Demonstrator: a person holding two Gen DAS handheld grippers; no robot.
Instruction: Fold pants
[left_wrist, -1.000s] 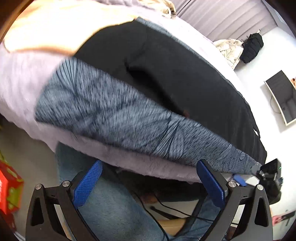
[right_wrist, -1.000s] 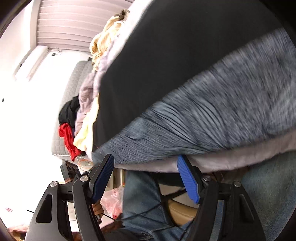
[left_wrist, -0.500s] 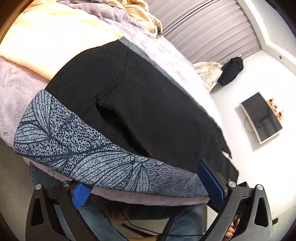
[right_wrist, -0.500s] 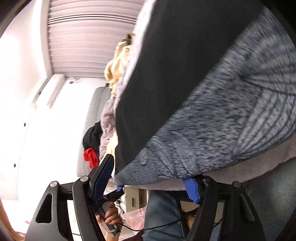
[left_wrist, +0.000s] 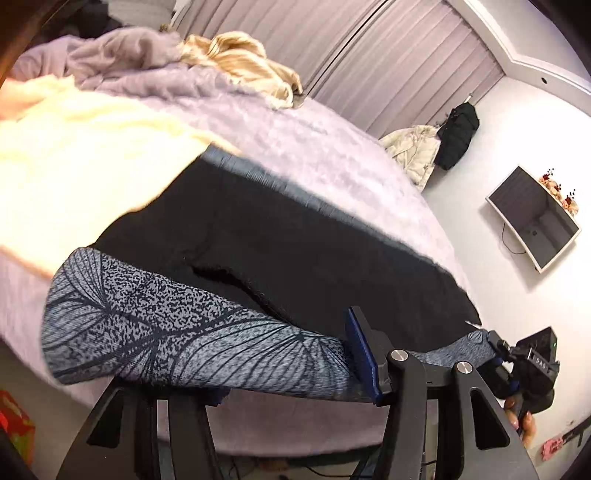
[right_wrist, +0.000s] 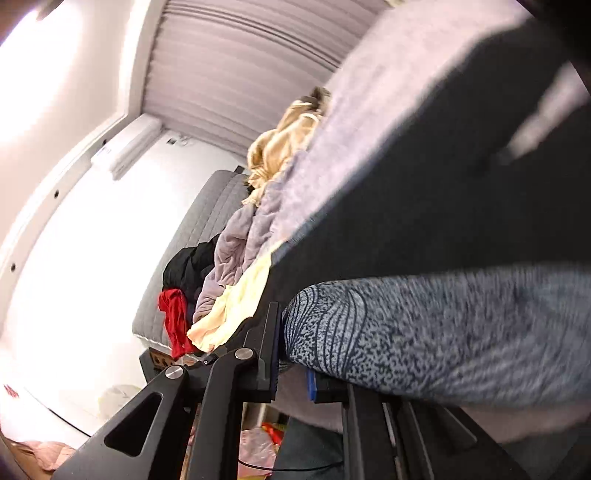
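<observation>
Bed: a wide bed (left_wrist: 332, 155) under a lilac fleece cover fills most of the room, with curtains behind it.
Cream blanket: a cream blanket (left_wrist: 85, 158) lies on the far left of the bed, touching the top of the pants.
Pants: black pants (left_wrist: 295, 251) lie flat across the near half of the bed; their grey leaf-print band (left_wrist: 177, 332) runs along the near edge of the bed.
Clothes heap: purple, yellow, black and red clothes (right_wrist: 229, 266) are piled at the far end of the bed.
Wall screen: a dark screen (left_wrist: 535, 218) hangs on the white wall to the right.
Left gripper: the left gripper (left_wrist: 284, 373) has its jaws closing, with the printed band between them near its left end.
Right gripper: the right gripper (right_wrist: 291, 373) is pinched on the right end of the band, jaws nearly together.
</observation>
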